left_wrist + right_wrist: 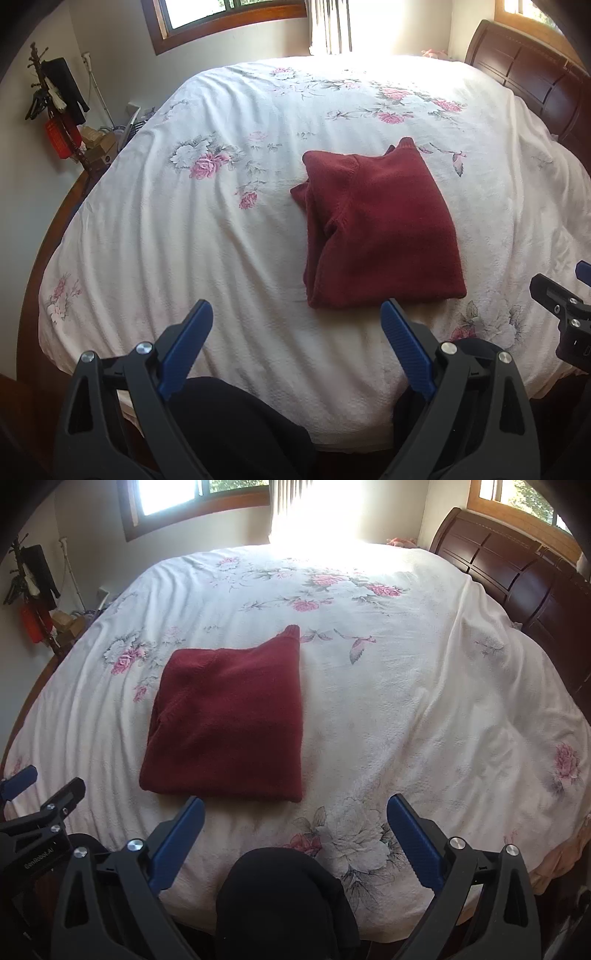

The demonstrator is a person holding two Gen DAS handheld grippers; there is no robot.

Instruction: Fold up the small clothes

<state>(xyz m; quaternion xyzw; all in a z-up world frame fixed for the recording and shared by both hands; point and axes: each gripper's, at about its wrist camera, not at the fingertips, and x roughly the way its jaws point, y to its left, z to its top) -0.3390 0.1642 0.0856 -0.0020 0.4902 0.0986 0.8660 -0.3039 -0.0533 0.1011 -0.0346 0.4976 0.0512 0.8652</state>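
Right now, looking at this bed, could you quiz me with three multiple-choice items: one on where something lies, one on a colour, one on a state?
1. Where does the sweater lie?
A. on the bedspread
B. on the floor
C. over the headboard

2. What colour is it?
A. blue
B. dark red
C. green

3. How are the left tongs and right tongs?
A. both shut on the sweater
B. one open, one shut
C. both open, holding nothing

Answers: 1 A, it rests folded on the floral cover; 2 B, plainly dark red; 3 C, a wide gap between each pair of fingers.
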